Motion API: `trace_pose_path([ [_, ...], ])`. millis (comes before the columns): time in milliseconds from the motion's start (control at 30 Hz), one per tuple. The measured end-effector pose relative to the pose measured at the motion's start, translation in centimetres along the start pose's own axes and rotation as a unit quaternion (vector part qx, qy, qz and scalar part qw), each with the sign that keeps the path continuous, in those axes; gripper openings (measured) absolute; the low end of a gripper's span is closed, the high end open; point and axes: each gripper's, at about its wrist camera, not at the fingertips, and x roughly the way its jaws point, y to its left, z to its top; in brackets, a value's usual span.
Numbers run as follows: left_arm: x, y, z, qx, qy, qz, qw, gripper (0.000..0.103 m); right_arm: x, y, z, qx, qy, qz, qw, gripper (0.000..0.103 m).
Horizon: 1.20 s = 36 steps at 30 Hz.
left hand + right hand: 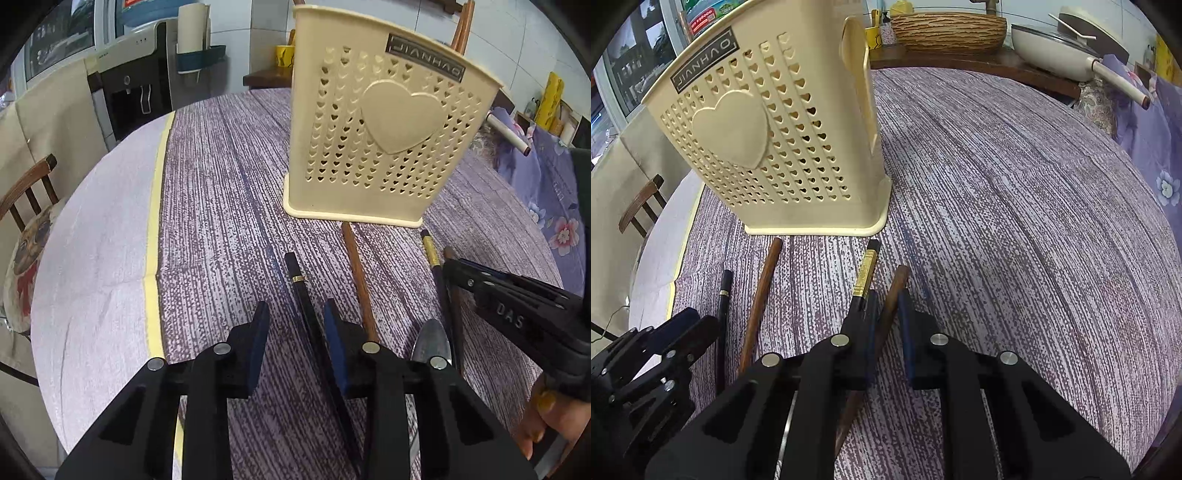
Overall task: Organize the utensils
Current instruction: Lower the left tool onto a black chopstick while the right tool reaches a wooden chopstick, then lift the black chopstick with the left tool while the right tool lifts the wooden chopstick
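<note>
A cream perforated utensil holder (376,147) with a heart on its side stands upright on the table; it also shows in the right wrist view (775,140). Several chopsticks lie in front of it: a black one (301,291), a brown wooden one (356,273), a black-and-gold one (866,269) and another brown one (892,299). A metal spoon (432,341) lies beside them. My left gripper (297,314) is open, low over the black chopstick. My right gripper (888,299) is open with the brown chopstick between its fingers.
The round table has a purple striped cloth (1015,206) with a pale edge strip (155,206). A wooden chair (26,192) stands at the left. A woven basket (947,29) and a white pan (1056,48) sit on a counter behind.
</note>
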Motion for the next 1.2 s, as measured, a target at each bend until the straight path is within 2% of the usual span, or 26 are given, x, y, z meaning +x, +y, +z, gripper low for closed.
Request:
trace_pose_path([
  [200, 0.6, -1.1, 0.0, 0.019, 0.004, 0.025, 0.9995, 0.026, 0.2, -0.2, 0.3, 0.011, 0.000, 0.002, 1.000, 0.012],
  [267, 0.7, -1.4, 0.0, 0.024, 0.003, 0.034, 0.9991, 0.015, 0.3, -0.1, 0.4, 0.006, -0.002, -0.001, 1.000, 0.012],
  [333, 0.8, -1.5, 0.1, 0.032, 0.001, 0.041, 0.9986, 0.012, 0.3, -0.1, 0.4, 0.006, -0.004, 0.000, 1.000, 0.012],
  [467, 0.9, -1.0, 0.5, 0.023, 0.007, 0.033, 0.9992, 0.011, 0.5, -0.8, 0.7, 0.030, -0.001, 0.020, 0.999, 0.011],
  [800, 1.2, -0.3, 1.3, -0.013, 0.008, 0.013, 0.9998, 0.009, 0.3, -1.3, 0.7, 0.050, -0.009, 0.036, 0.998, 0.011],
  [1033, -0.1, 1.0, 1.9, -0.055, -0.021, -0.021, 0.9980, 0.008, -1.2, -2.6, 0.6, 0.082, -0.032, 0.065, 0.994, 0.010],
  [1200, -1.9, 1.2, 2.3, -0.067, -0.051, -0.029, 0.9960, 0.008, -3.0, -4.3, 0.8, 0.109, -0.059, 0.096, 0.988, 0.010],
])
